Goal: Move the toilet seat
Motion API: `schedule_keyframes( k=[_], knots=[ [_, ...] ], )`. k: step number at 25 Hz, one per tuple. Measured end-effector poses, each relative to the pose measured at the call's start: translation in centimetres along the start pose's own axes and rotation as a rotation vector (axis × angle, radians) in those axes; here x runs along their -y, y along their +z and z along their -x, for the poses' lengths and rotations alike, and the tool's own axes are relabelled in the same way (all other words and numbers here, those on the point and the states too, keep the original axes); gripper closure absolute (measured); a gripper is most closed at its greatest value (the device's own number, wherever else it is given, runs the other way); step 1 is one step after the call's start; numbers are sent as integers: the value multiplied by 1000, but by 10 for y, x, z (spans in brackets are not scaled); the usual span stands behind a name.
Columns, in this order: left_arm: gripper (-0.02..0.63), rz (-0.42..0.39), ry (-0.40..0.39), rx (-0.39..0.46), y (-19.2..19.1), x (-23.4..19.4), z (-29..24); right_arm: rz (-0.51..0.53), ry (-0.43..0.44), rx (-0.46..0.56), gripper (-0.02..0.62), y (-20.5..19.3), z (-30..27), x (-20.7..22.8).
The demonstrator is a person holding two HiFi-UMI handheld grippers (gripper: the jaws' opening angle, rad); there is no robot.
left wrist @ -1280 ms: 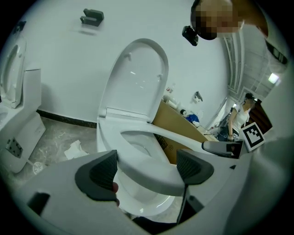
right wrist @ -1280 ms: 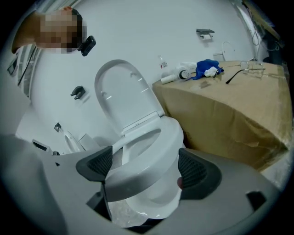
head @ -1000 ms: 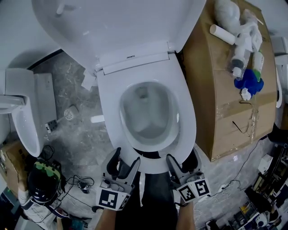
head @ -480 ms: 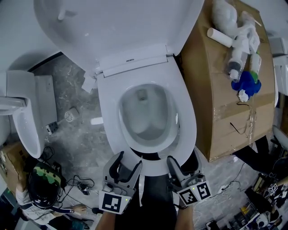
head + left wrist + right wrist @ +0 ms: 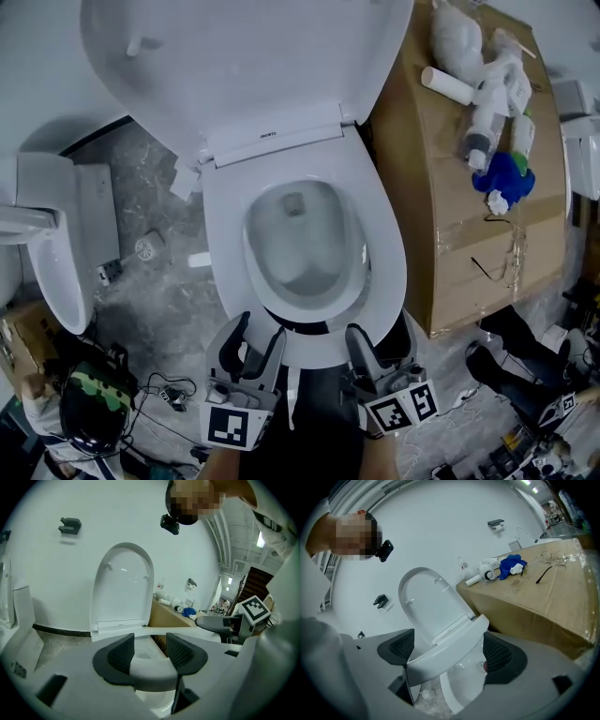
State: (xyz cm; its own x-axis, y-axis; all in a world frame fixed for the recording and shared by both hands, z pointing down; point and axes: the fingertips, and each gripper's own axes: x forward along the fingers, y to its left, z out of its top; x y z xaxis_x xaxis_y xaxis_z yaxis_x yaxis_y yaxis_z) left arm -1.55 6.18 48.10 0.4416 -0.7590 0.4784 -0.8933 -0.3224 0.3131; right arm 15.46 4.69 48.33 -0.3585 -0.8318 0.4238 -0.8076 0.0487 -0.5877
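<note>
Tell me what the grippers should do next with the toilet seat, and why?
Probably raise the front of the toilet seat a little higher, swinging it toward the upright lid. Its front rim sits between the jaws of the left gripper, which have just been closing around it, and between the wide-apart jaws of the right gripper. A gap shows between seat and bowl.

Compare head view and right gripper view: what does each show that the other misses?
Head view only: a second white fixture at left. Right gripper view only: a dark wall bracket, and the toilet seat side-on, lifted off the bowl, crossing between the right gripper's fingers. Both: the raised lid, the cardboard box, the blue item on it.
</note>
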Motion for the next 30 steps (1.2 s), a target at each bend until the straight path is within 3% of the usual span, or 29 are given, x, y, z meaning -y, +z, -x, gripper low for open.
schedule_keyframes(
  k=[5,9,12,14,15,17,30],
  knots=[
    [390,-10,18,65,20,-6,1,0,-55,50,138,14,1,-6],
    [397,-16,27,76,27,-8,1,306,-132,125,151,34,6,-20],
    [415,-21,38,80,33,-10,1,369,-95,111,204,38,2,-32],
    [430,-23,45,90,38,-11,0,410,-74,115,287,41,0,-42],
    [437,-23,48,98,41,-12,1,423,-68,122,329,43,0,-46],
    [451,-24,54,102,46,-14,1,440,-60,137,348,48,-2,-52],
    [508,-30,58,148,88,-24,2,490,-4,151,354,82,-17,-81]
  ],
)
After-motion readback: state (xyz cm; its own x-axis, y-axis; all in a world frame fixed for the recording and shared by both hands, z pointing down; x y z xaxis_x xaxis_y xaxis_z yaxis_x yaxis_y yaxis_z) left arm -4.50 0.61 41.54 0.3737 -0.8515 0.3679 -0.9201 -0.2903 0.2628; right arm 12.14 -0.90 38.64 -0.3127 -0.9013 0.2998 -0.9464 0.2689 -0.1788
